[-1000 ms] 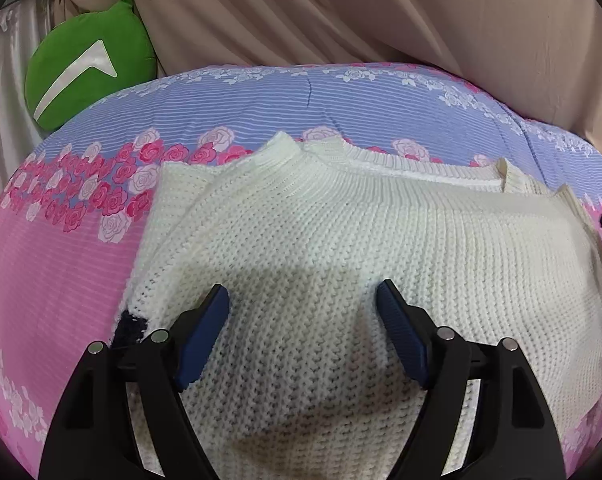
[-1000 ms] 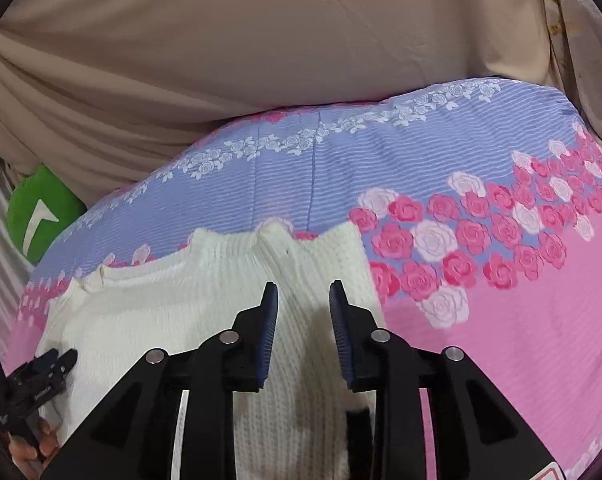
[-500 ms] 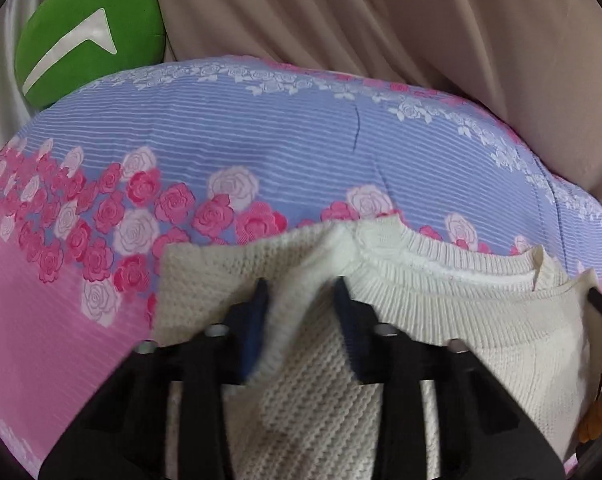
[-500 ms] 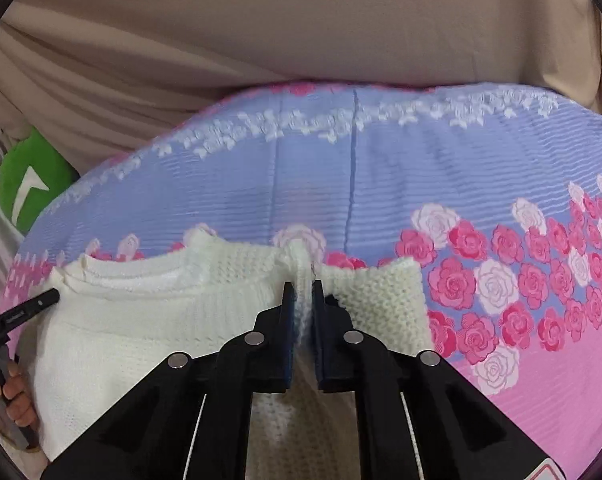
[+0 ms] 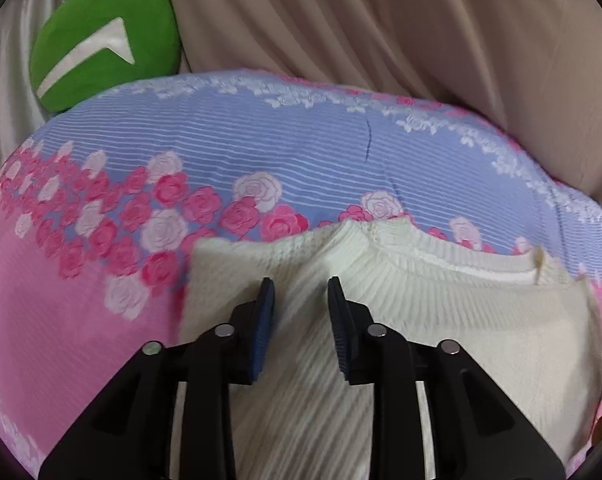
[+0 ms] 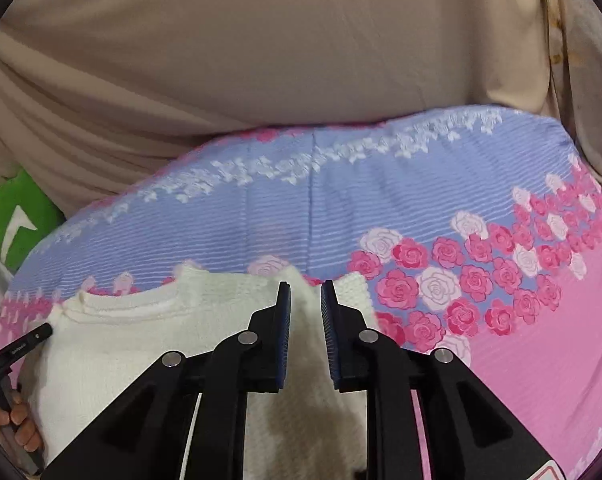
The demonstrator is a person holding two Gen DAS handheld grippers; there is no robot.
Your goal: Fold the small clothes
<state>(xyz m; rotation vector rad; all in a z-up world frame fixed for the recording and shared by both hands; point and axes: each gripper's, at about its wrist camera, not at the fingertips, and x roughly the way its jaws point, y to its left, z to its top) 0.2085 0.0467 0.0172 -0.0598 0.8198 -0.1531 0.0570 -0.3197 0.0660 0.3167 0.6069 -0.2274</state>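
That cream knit sweater (image 5: 441, 332) at 6 o'clock on the floral bedspread (image 5: 229, 160) looks soft and stretchy, so grab thick shoulder knit; left gripper (image 5: 301, 304) and right gripper (image 6: 305, 304) are both easing open, knit bunched between.

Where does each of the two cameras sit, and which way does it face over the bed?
Left wrist: sits on the left gripper, looks forward and down along its opening jaws at the white sweater between them; no hand shows.
Right wrist: sits on the right gripper, faces likewise, jaws opening around a sweater ridge; the other gripper's tip and a hand show lower left.
Shared: sweater, floral bedsheet, green cushion, beige curtain.
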